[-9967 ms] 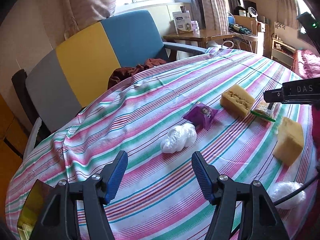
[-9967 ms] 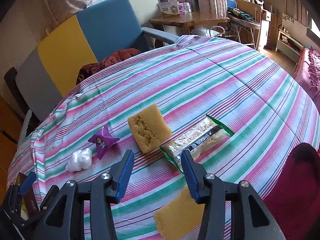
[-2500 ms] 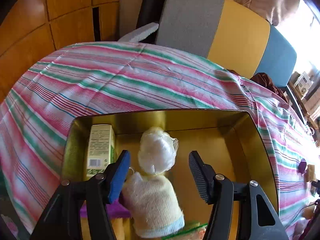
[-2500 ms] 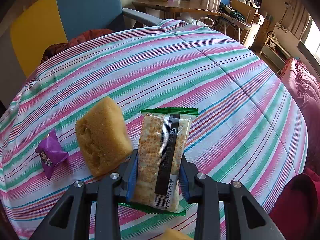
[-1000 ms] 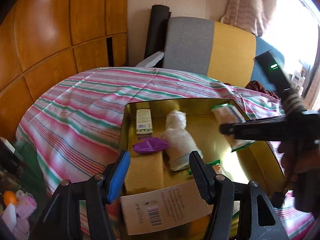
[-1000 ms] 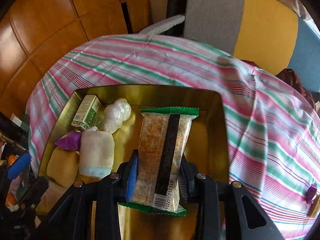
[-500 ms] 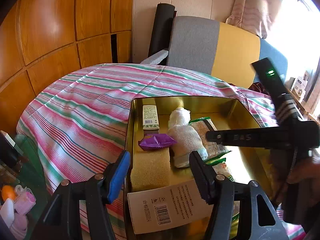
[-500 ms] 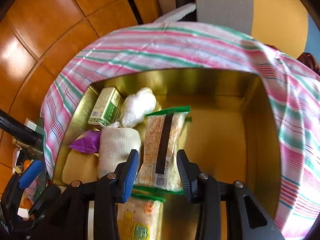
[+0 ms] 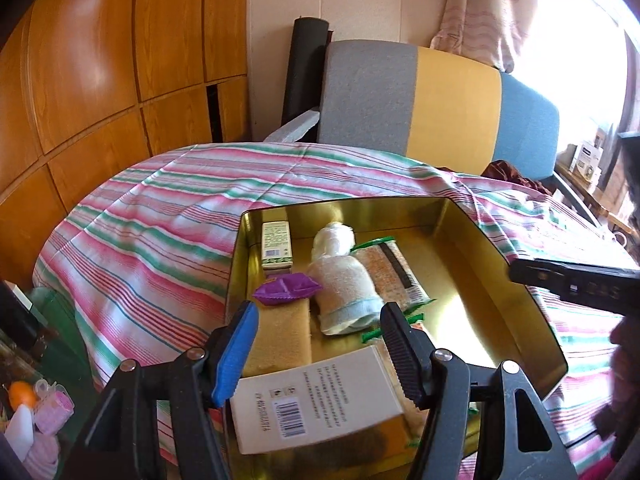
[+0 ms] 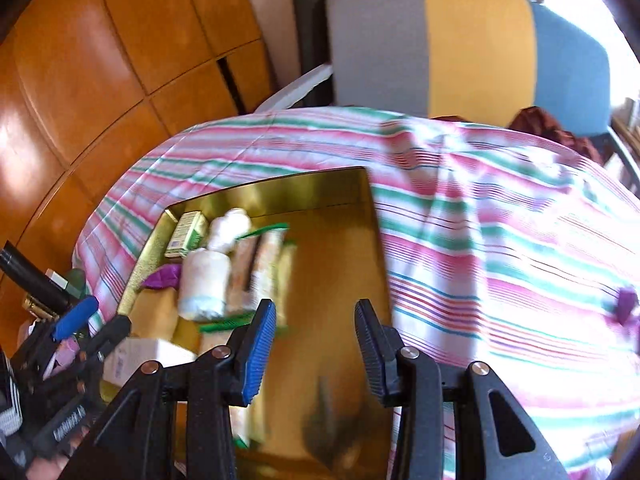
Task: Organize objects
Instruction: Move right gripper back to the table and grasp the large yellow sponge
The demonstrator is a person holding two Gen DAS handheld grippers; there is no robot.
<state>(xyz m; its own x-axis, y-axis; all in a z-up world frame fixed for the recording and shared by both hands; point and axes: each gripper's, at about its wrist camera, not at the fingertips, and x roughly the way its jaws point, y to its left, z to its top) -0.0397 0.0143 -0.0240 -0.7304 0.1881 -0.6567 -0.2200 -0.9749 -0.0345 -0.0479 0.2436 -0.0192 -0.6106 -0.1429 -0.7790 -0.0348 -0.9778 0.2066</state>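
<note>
As the cracker packet [image 9: 394,268] lies in the gold tin [image 9: 516,280], right claw [image 10: 316,344] apart above, left claw [image 9: 320,344] apart

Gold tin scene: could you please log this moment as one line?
left gripper: open, above tin | right gripper: open, empty | cracker pack: in tin, beside towel roll

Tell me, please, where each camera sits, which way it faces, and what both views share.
Left wrist: sits on the left gripper, facing along its open jaws over the gold tin toward the chair; the right gripper and a hand show at the right edge.
Right wrist: sits on the right gripper, open and empty, facing down into the same tin; the left gripper shows at lower left.
Shared: tin, rolled towel, striped tablecloth, chair.
</note>
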